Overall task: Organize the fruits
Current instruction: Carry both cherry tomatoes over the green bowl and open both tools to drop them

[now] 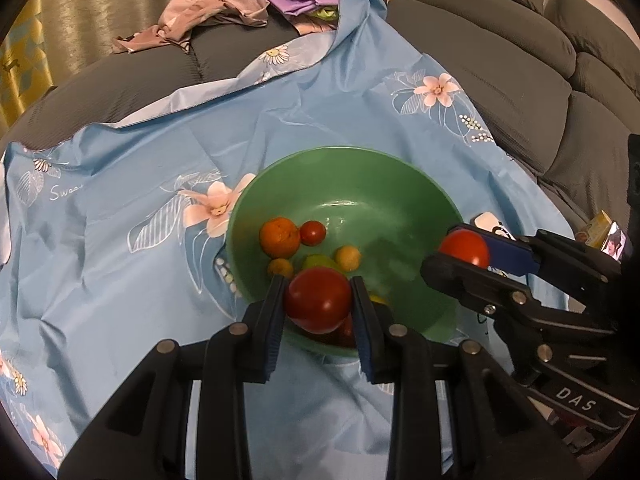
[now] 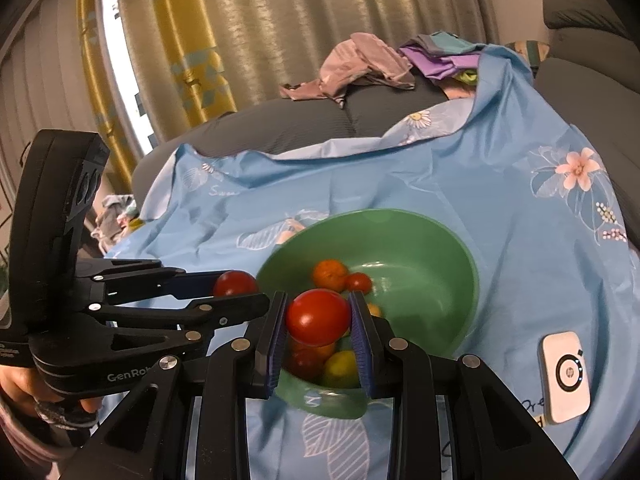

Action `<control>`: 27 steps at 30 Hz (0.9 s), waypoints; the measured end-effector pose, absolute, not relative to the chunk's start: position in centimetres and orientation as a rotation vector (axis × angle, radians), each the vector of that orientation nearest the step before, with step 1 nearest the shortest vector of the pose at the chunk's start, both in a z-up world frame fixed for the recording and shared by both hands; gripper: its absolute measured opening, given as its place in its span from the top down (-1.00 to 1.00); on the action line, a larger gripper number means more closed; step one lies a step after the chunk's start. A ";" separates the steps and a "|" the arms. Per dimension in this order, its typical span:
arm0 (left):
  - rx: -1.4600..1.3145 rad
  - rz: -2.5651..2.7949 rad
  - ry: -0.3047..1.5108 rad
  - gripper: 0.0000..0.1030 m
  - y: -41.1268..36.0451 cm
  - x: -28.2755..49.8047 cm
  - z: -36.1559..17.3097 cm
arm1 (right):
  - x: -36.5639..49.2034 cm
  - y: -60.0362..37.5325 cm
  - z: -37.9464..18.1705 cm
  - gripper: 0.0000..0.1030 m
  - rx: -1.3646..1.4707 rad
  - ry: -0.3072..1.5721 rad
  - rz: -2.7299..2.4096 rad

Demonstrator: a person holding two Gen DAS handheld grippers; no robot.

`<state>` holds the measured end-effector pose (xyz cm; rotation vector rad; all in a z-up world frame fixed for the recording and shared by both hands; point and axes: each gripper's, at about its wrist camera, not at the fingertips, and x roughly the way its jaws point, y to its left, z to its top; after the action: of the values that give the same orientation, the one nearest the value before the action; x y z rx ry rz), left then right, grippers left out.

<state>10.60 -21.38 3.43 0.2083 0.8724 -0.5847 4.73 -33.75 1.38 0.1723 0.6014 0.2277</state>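
A green bowl (image 1: 344, 153) (image 2: 404, 214) stands on a blue floral cloth (image 1: 120, 208). Inside lie an orange (image 1: 279, 237) (image 2: 330, 275), a small red tomato (image 1: 313, 233) (image 2: 359, 282), a yellowish fruit (image 1: 347, 257) and other small fruits, partly hidden. My left gripper (image 1: 318, 284) (image 2: 244, 288) is shut on a large red tomato (image 1: 318, 304) (image 2: 235, 283) over the bowl's near-left rim. My right gripper (image 2: 318, 298) (image 1: 452, 246) is shut on a second red tomato (image 2: 318, 318) (image 1: 466, 249) above the bowl's near edge.
The cloth drapes over a grey sofa (image 1: 500, 60). A white pocket device (image 2: 564, 376) lies on the cloth right of the bowl. Crumpled clothes (image 1: 208, 4) are piled at the back, curtains (image 2: 240, 20) behind them. A person's hand (image 2: 16, 384) holds the left gripper's handle.
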 end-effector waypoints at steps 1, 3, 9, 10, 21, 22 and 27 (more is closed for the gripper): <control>0.212 -0.586 0.875 0.38 -21.7 10.8 3.3 | 4.9 -33.9 1.3 0.38 0.174 0.603 0.225; 0.215 -0.589 0.881 0.38 -22.1 11.3 3.0 | 5.1 -34.2 1.2 0.38 0.177 0.605 0.220; 0.232 -0.589 0.899 0.38 -22.9 12.4 2.0 | 6.0 -35.0 0.8 0.38 0.186 0.613 0.208; 0.235 -0.588 0.901 0.38 -22.9 12.5 1.9 | 6.1 -35.1 0.7 0.38 0.187 0.614 0.206; 0.273 -0.575 0.937 0.38 -23.8 14.2 0.3 | 7.4 -35.4 0.0 0.38 0.187 0.642 0.196; 0.275 -0.574 0.941 0.38 -23.9 14.3 0.1 | 7.5 -35.4 -0.1 0.38 0.186 0.645 0.196; 0.286 -0.570 0.957 0.38 -24.1 14.8 -0.5 | 7.9 -35.5 -0.5 0.38 0.185 0.659 0.191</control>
<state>14.76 -24.15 -0.53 0.2860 0.9566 -0.5704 7.93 -35.53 -0.49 0.1853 0.6593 0.1905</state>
